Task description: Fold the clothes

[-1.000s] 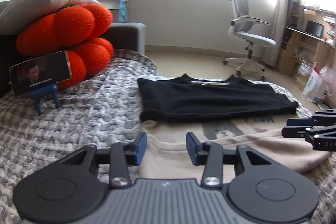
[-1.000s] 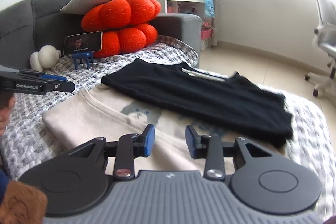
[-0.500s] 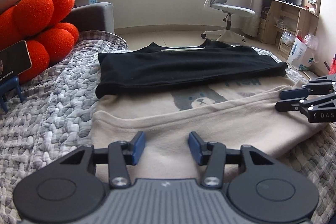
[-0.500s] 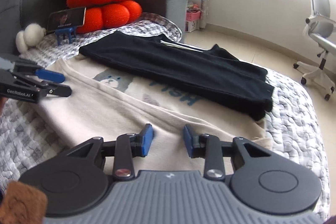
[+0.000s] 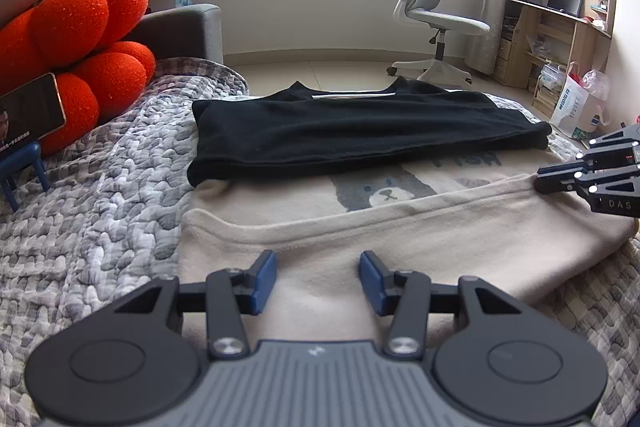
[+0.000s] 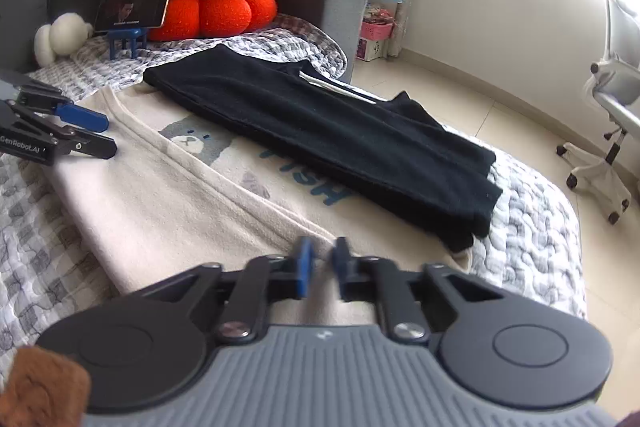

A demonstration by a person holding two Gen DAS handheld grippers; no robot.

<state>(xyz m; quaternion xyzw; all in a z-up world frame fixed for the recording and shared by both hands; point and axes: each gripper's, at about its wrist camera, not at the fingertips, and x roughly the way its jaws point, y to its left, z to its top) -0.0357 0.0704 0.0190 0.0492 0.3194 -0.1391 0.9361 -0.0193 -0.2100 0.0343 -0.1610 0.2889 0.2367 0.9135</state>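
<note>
Home bedroom-study: quilted bed (image 5: 100,187), desk chair (image 5: 436,15), cluttered shelves (image 5: 560,27).

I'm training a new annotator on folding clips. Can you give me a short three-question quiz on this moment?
1. True or false: the black garment lies partly on top of the beige shirt.
2. Which gripper has its jaws nearly closed: A) left gripper B) right gripper?
3. What animal is printed on the beige shirt?

Key:
1. True; it covers the shirt's far part.
2. B; its jaws are narrowed at the shirt's near folded edge, while the left stands wide open.
3. A bear.
</note>
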